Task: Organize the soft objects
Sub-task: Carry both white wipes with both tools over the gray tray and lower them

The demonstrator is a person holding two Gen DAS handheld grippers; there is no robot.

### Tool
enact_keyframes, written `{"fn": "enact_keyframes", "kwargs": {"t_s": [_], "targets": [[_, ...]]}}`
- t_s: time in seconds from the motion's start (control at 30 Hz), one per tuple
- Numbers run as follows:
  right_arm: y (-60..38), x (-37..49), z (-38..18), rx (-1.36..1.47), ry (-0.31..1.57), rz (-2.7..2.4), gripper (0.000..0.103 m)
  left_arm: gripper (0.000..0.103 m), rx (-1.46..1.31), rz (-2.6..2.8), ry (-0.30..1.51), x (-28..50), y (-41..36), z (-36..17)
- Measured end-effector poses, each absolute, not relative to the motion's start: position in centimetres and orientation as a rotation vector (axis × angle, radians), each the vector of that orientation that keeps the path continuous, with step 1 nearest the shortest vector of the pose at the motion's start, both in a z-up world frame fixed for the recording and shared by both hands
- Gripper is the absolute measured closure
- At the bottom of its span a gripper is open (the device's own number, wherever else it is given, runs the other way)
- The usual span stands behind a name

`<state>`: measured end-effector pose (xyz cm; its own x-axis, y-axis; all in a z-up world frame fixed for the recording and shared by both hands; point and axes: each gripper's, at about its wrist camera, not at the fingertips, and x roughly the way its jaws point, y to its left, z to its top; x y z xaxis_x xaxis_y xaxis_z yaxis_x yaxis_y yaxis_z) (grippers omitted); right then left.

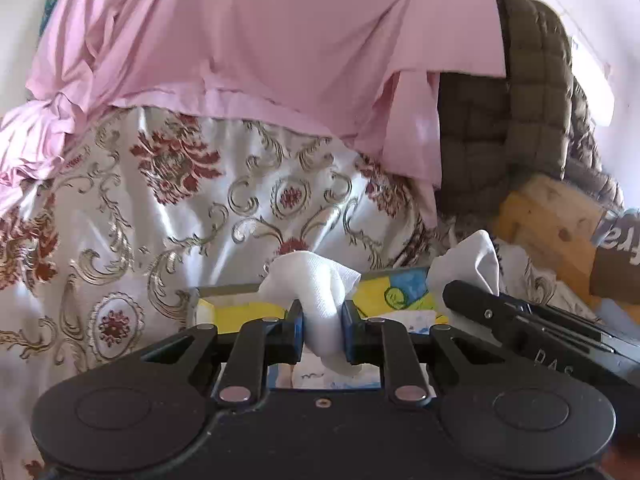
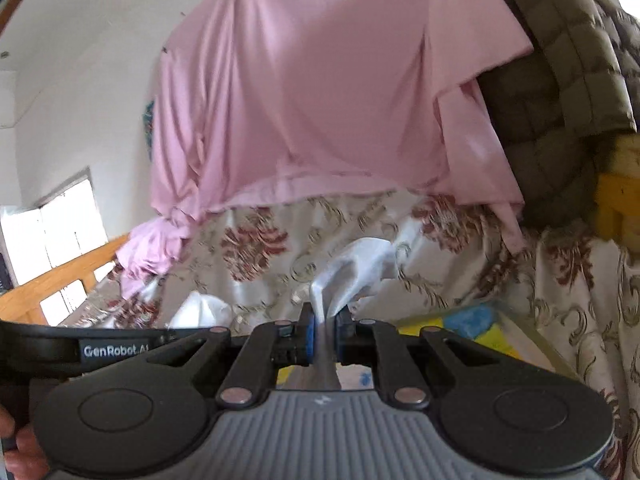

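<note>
In the left wrist view my left gripper is shut on a bunched white cloth, which sticks up and hangs down between the blue pads. At the right my right gripper reaches in with a white cloth end at its tip. In the right wrist view my right gripper is shut on a thin fold of white cloth. The left gripper shows at the left edge beside more white cloth. I cannot tell whether both hold one piece.
A pink sheet hangs over a floral bedspread. An olive quilted blanket lies at the right above a yellow wooden frame. A yellow-and-blue painted box sits just under the grippers. A wooden bed rail runs at the left.
</note>
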<state>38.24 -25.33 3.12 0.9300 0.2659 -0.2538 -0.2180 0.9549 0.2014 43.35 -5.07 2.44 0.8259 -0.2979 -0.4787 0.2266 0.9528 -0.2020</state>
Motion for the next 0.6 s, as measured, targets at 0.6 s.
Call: {"fn": "enact_keyframes", "kwargs": {"t_s": [0.6], "targets": [[-28.5, 41.0, -1.2, 0.377, 0.467, 0.207, 0.086, 0.081, -0.148, -0.245, 0.704, 46.3, -6.2, -1.2]]}}
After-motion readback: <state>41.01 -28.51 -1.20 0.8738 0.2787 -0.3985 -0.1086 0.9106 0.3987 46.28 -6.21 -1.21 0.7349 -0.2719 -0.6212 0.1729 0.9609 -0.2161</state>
